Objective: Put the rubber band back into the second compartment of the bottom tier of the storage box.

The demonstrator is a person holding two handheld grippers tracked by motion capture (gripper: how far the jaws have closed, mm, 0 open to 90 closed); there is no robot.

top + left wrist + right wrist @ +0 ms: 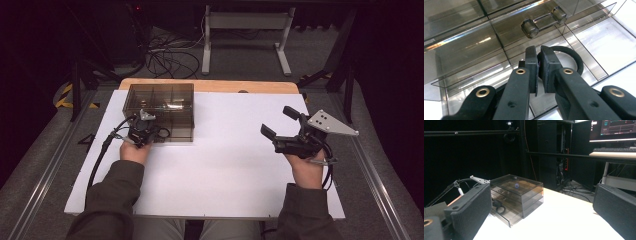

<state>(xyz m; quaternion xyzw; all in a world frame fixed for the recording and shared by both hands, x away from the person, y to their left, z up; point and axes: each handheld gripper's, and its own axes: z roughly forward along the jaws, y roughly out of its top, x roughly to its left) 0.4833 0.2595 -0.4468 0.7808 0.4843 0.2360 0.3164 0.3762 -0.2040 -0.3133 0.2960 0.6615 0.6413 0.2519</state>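
Left gripper (pixel 539 66) jaws clamp one black ring (pixel 570 56); one drawer box (pixel 165 100).

**Ring in the drawer, box at the table's back left**

The left gripper (pixel 539 72) has its fingertips (pixel 532 62) closed on the near edge of a ring (pixel 571 56), which lies in the pulled-out drawer (pixel 596 47) of the box (pixel 161 102). Beyond the fingertips sits the handle (pixel 544 21) of the drawer above. The right gripper (pixel 282 125) rests well to the right on the table (pixel 225 165).

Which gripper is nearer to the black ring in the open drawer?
Left. The left gripper has its jaws shut on the black ring in the open drawer. The right gripper is open, far off to the side above the table.
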